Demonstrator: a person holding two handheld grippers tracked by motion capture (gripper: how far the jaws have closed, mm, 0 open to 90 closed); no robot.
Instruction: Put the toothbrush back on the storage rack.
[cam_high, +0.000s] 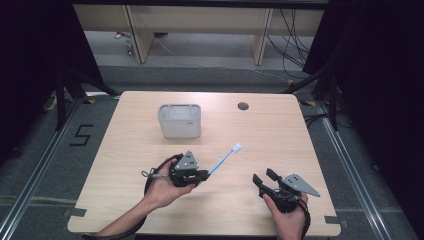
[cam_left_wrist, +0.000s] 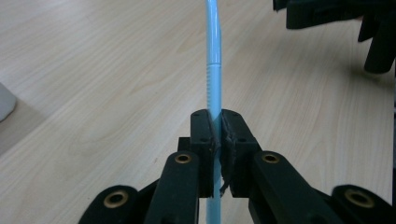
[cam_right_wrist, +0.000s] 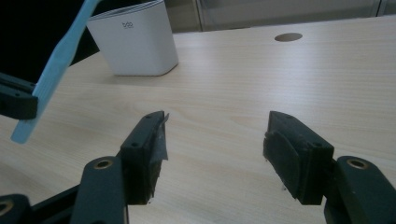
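A light blue toothbrush (cam_high: 223, 159) with a white head is clamped by its handle in my left gripper (cam_high: 202, 176), which is shut on it above the table's front middle. The brush (cam_left_wrist: 214, 70) runs straight out between the pressed jaws, head pointing up and to the right in the high view. A white rounded cup (cam_high: 179, 120) stands farther back on the table, apart from the brush. My right gripper (cam_high: 263, 177) rests near the front right, jaws open with nothing between them (cam_right_wrist: 215, 144). The toothbrush (cam_right_wrist: 56, 65) and the cup (cam_right_wrist: 135, 39) also show in the right gripper view.
The light wooden table (cam_high: 280, 135) has a round cable hole (cam_high: 243, 106) at the back right. Dark frames and curtains flank both sides, and wooden furniture legs stand beyond the far edge. My right gripper (cam_left_wrist: 336, 23) shows at the top right of the left gripper view.
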